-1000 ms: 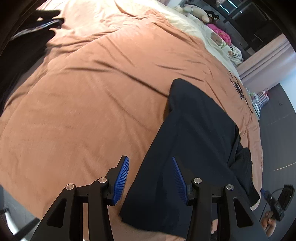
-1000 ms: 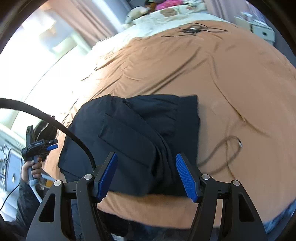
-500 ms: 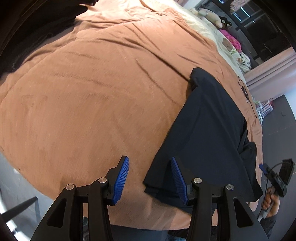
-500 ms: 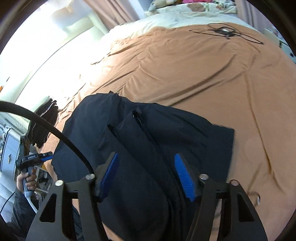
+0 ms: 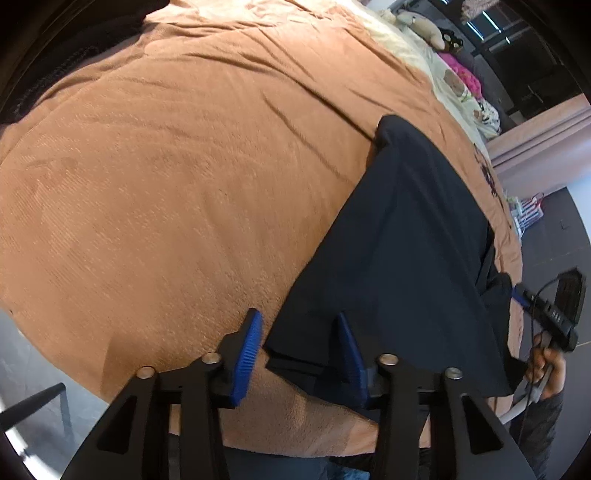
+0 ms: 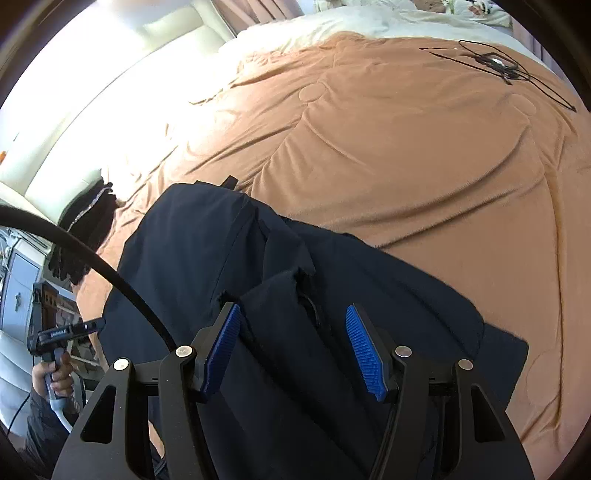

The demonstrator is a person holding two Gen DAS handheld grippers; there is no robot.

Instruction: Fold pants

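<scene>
Left gripper (image 5: 297, 354) jaws closing around the pants (image 5: 410, 258) hem corner at six o'clock — right gripper (image 6: 293, 347) jaws apart, hovering over the waistband, ready for a fold across the bed (image 5: 166, 184).

A big bed (image 5: 166, 192) with an orange-brown blanket (image 6: 406, 166) fills the room. Soft toys (image 5: 421, 26) sit by the pillows. Bright light (image 6: 92, 74) shines in. The floor (image 5: 554, 229) is dark grey.
</scene>
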